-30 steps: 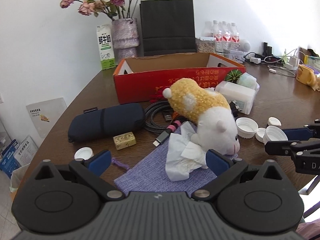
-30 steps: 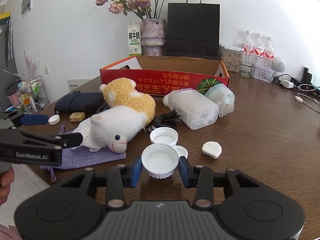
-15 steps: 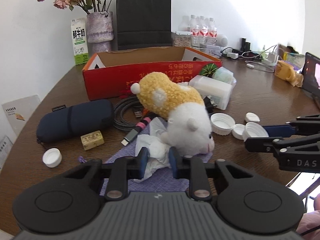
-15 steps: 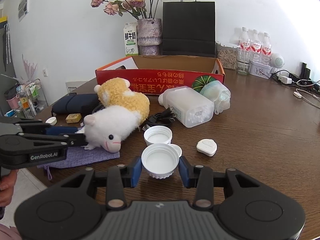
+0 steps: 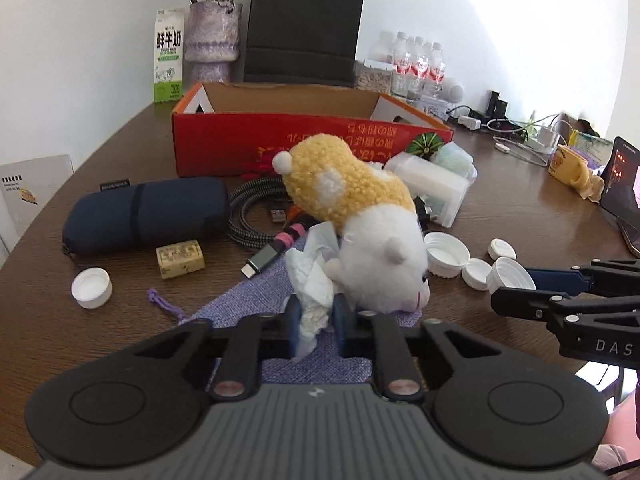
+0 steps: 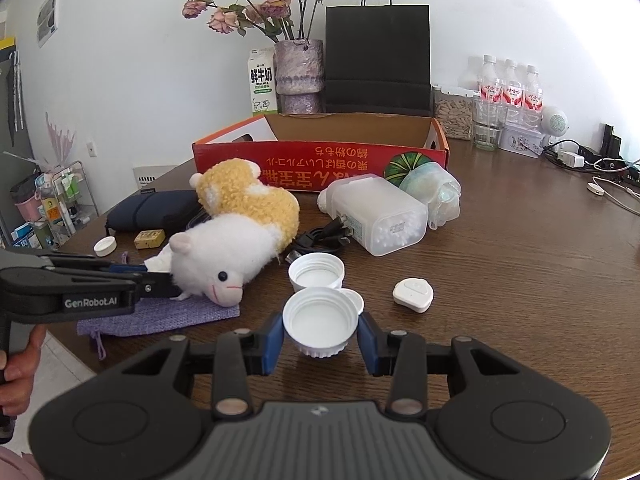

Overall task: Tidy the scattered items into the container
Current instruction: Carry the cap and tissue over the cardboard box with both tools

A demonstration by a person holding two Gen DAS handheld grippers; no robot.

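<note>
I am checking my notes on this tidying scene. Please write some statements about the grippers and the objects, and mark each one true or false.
1. The left gripper is shut on the crumpled tissue. True.
2. The right gripper holds the plush toy. False: it holds a white cap.
3. The plush toy lies inside the red box. False: it lies on the table, in front of the box.
4. The navy pouch lies on the table. True.

A crumpled white tissue (image 5: pixel 312 280) is being pinched beside the plush toy (image 5: pixel 360 216). A white cap (image 6: pixel 320 322) is being gripped, open side up. The red cardboard box (image 5: pixel 312 140) is being left open behind them.
</note>
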